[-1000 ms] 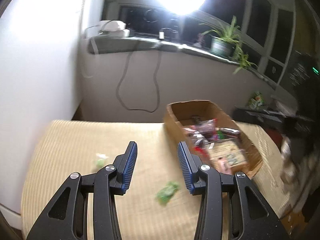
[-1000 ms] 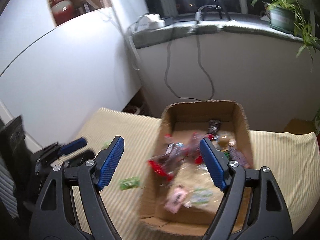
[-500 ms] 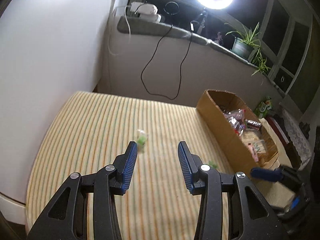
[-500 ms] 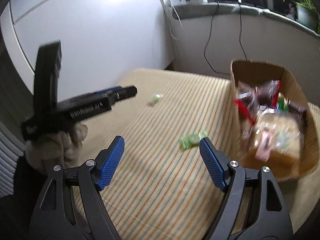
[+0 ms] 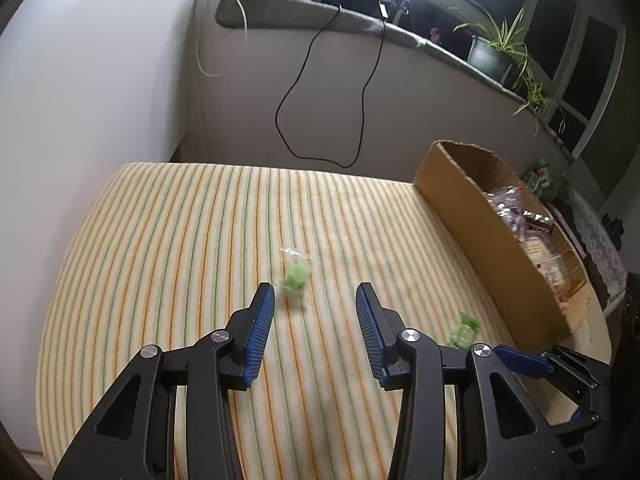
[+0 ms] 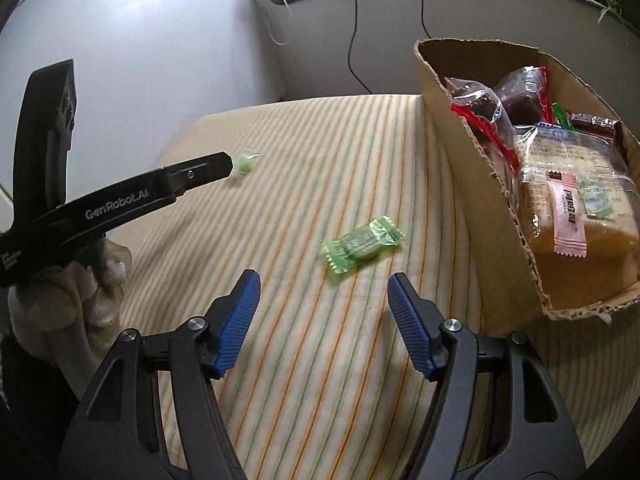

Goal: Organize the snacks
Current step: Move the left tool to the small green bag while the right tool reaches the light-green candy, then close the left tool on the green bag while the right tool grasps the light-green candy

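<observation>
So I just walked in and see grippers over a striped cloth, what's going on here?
A person is tidying snacks with a gripper in each hand. The right gripper, jaws closing but empty, hovers near a green candy beside the cardboard box, which already holds snacks. The left gripper, open and empty, points at a smaller green candy. Both candies lie loose on the cloth.
</observation>
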`<state>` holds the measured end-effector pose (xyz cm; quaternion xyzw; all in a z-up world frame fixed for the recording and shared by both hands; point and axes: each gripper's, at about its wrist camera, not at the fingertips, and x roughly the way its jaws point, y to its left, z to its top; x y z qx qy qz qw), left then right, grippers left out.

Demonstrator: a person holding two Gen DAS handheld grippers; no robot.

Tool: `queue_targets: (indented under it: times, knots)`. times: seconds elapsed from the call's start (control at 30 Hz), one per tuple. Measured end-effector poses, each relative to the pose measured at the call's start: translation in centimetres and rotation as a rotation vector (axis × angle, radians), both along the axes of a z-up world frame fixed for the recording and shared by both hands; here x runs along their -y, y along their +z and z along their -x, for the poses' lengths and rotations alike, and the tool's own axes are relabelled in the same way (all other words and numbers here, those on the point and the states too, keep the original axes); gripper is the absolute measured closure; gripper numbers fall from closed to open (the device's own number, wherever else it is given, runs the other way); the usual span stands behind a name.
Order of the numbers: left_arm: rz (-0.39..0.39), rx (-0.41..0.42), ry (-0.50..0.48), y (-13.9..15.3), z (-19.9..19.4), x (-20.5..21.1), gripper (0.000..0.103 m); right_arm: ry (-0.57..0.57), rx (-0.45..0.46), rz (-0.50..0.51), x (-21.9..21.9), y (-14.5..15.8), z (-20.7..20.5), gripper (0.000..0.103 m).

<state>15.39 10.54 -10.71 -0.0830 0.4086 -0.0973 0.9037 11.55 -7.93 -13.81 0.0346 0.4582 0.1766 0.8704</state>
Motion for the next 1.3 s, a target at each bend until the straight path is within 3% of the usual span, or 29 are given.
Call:
queue_targets:
  times: [0.67, 0.93, 1.1, 1.2, 1.3]
  knots:
    - [0.041, -0.014, -0.048, -2.1, -2.0, -0.9, 0.062, -0.053, 0.013, 0.113, -2.7, -1.1, -3.8, 0.035]
    - [-0.007, -0.023, -0.057, -2.1, -2.4, 0.0, 0.063, -0.005, 0.042, 0.168, -3.1, -0.8, -2.4, 0.057]
    - [-0.062, -0.030, -0.049, -2.1, -2.7, 0.5, 0.081, 0.006, 0.049, 0.174, -2.6, -0.9, -2.6, 0.070]
    - [-0.077, -0.033, -0.046, -2.2, -2.8, 0.5, 0.082, 0.007, 0.052, 0.175, -2.3, -0.7, -2.5, 0.080]
    - [-0.109, -0.025, -0.040, -2.2, -2.8, 0.9, 0.083, 0.014, 0.051, 0.161, -2.1, -0.7, -2.6, 0.080]
